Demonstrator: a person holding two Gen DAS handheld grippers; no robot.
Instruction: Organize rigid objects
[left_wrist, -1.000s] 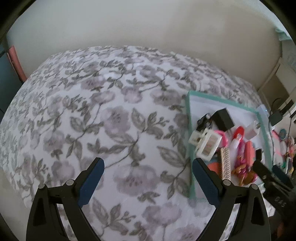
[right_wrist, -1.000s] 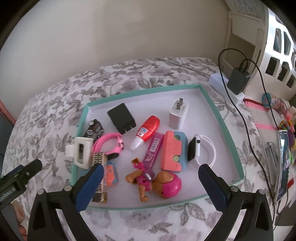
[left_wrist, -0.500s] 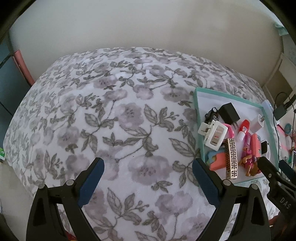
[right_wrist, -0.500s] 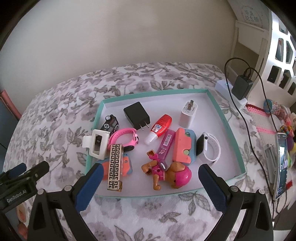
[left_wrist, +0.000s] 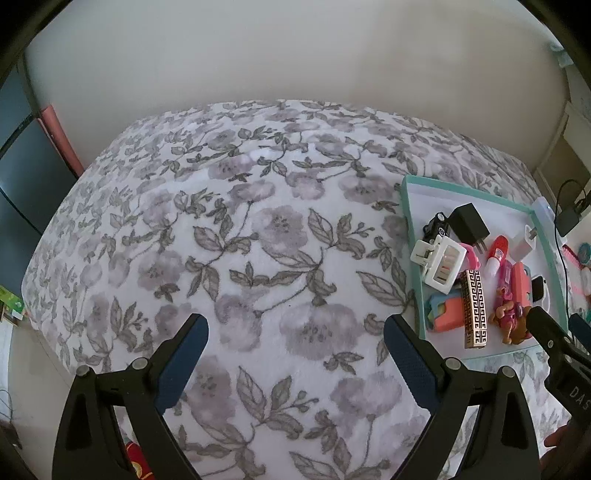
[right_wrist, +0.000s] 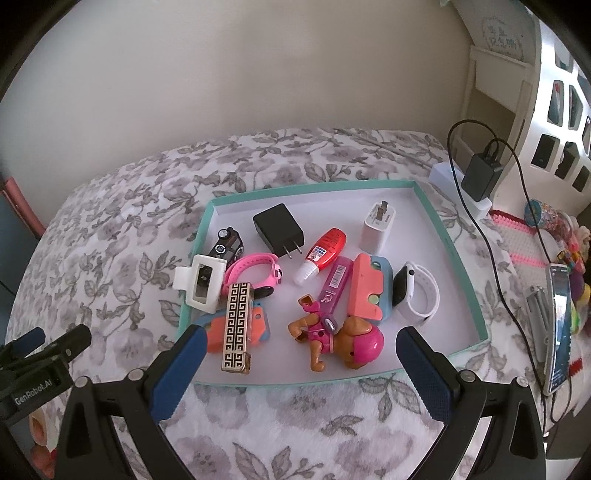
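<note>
We find both the left gripper (left_wrist: 291, 347) and right gripper (right_wrist: 299, 356) spread wide and empty above the floral bed (left_wrist: 258, 240), the right one facing the teal tray (right_wrist: 461, 266) crowded with chargers, watches, a toy dog (right_wrist: 343, 341) and a patterned bar (right_wrist: 238, 326).

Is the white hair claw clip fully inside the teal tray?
No. The white hair claw clip straddles the teal tray's left rim, partly over the bedspread.

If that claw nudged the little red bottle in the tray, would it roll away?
Probably a bit: the red bottle lies on its side and looks rounded. It likely wouldn't go far, since the purple tube lies close beside it. It looks like light, smooth plastic, so perhaps slippery.
</note>
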